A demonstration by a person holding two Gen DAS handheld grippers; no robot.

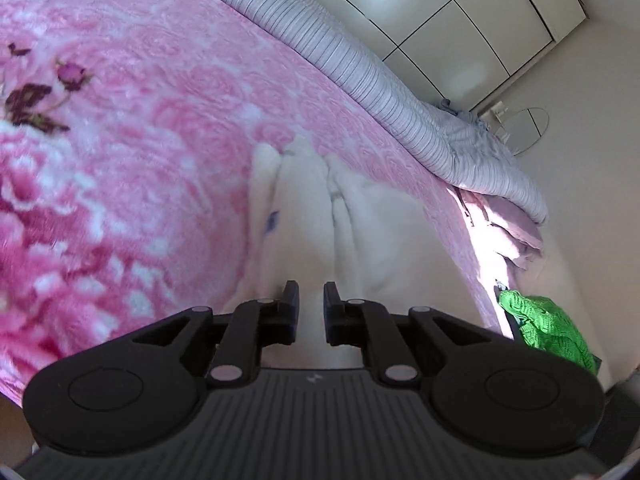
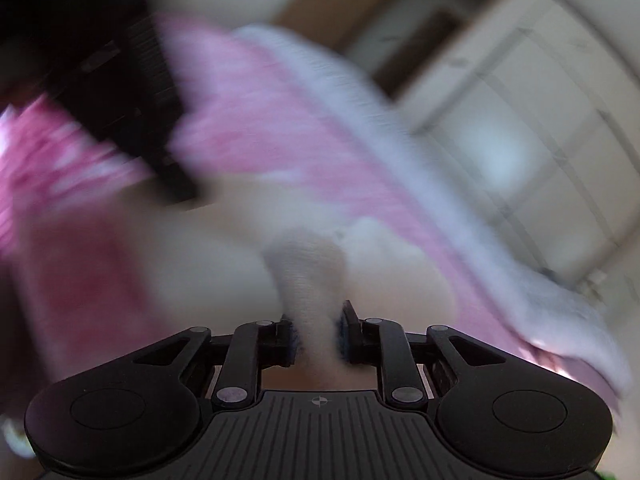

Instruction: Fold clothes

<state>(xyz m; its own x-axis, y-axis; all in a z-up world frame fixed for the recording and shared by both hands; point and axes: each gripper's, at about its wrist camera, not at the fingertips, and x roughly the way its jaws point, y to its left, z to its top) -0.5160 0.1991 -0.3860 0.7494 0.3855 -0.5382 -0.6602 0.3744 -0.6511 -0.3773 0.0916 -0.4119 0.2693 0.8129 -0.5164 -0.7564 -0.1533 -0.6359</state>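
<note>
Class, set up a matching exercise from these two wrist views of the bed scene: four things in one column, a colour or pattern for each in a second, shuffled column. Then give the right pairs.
Things:
1. fluffy fleece blanket
2. soft fleece garment
3. rolled quilt along the bed's far edge
4. crumpled knitted cloth by the bed's edge

Colours:
A. bright green
B. pink with a flower print
C. cream white
D. pale with thin dark stripes

Pairs: 1-B, 2-C, 3-D, 4-A
</note>
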